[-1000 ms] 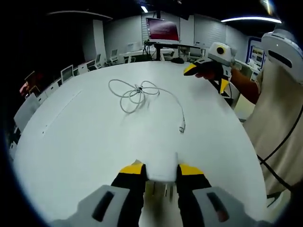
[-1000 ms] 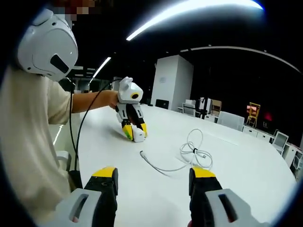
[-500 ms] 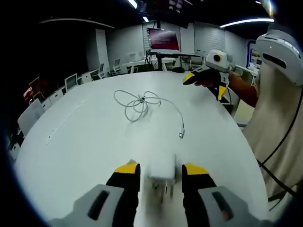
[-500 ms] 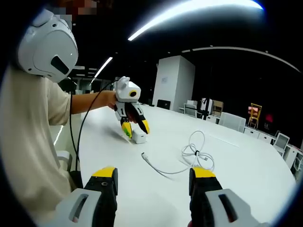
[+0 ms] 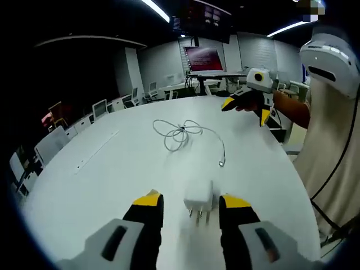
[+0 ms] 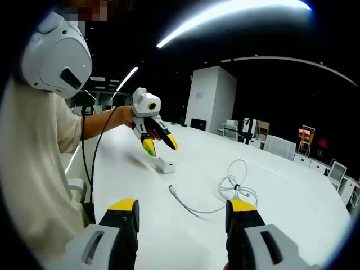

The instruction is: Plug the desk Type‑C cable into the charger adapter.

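Observation:
The white charger adapter point(image 5: 199, 197) lies on the white round table point(image 5: 107, 185) with its prongs toward me. My left gripper point(image 5: 191, 200) hovers open above it, jaws to either side and apart from it. The white Type‑C cable point(image 5: 179, 132) rests coiled mid-table, its connector end point(image 5: 222, 163) loose beyond the adapter. In the right gripper view the left gripper point(image 6: 159, 144) hangs raised over the adapter point(image 6: 166, 165), and the cable point(image 6: 236, 183) trails toward its plug point(image 6: 171, 188). My right gripper point(image 6: 183, 207) is open and holds nothing; it shows at the table's far right point(image 5: 246, 108).
A person in a beige shirt point(image 6: 34, 169) stands at the table's edge, with a dark wire point(image 6: 93, 163) hanging from the left gripper. White chairs point(image 5: 101, 107) ring the table, and a lit screen point(image 5: 203, 58) stands at the back.
My left gripper has opened, let go of the adapter and lifted away; the adapter now lies on the table. The right gripper has stayed open and nearly still.

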